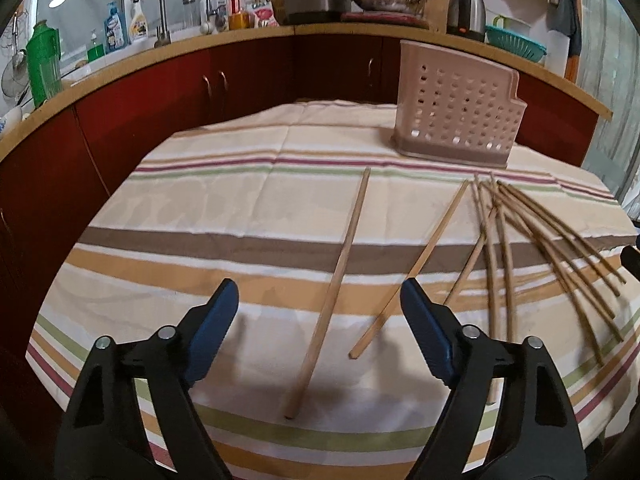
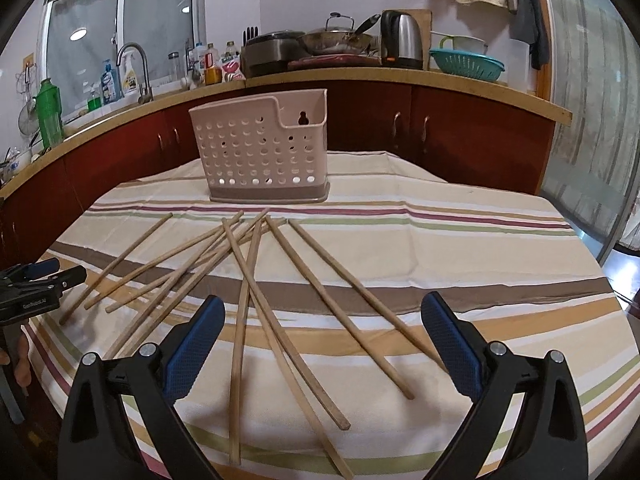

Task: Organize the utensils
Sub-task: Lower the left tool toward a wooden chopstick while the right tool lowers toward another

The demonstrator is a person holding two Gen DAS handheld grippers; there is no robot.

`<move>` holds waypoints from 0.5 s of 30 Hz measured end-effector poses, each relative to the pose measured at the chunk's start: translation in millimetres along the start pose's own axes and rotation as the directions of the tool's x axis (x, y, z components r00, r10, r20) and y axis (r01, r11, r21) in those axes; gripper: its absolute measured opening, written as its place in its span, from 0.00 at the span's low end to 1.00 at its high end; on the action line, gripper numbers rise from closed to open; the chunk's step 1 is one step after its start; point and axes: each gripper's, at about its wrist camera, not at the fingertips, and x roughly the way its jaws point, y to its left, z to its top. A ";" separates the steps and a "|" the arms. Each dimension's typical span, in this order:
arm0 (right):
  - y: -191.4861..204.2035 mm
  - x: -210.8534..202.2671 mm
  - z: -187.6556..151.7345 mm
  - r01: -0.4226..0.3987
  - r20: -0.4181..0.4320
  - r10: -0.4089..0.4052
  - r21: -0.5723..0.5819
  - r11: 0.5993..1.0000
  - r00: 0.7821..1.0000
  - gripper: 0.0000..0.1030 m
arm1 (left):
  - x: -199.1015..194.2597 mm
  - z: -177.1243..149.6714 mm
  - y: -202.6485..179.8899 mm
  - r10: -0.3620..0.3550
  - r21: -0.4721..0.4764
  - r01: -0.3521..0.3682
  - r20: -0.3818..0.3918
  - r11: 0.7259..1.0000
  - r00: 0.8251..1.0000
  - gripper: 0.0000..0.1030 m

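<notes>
I am holding my left gripper (image 1: 320,300) and right gripper (image 2: 324,316) wide apart, gripping nothing; chopsticks (image 2: 256,280) are all lying loose and crossed on the striped tablecloth (image 2: 440,240), and beyond them the pink holder (image 2: 260,152) is standing seemingly empty, so sorting is barely beginning

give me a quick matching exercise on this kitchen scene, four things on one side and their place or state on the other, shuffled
Things:
1. pink perforated plastic utensil holder
2. wooden chopsticks
3. left claw
4. teal plastic colander

Place or state:
A. open, above a single chopstick
B. on the counter beside the steel kettle
C. upright at the far side of the striped tablecloth
D. scattered flat on the cloth

Pairs: 1-C, 2-D, 3-A, 4-B
</notes>
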 end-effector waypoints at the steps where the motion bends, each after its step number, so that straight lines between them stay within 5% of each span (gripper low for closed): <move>1: 1.3 2.0 0.1 0.000 -0.004 0.000 -0.003 1.000 1.000 0.92 | 2.2 -1.1 1.1 -0.001 0.001 0.001 -0.008 1.000 1.000 0.75; 13: 1.7 16.0 -7.6 -0.033 -0.072 0.031 -0.030 0.999 0.997 0.61 | 17.4 -13.2 5.6 0.004 0.029 -0.001 -0.079 1.000 0.997 0.55; 15: 0.7 16.4 -9.5 -0.037 -0.081 0.034 -0.037 0.999 0.996 0.57 | 18.9 -16.1 4.7 -0.001 0.038 0.005 -0.087 0.999 0.996 0.45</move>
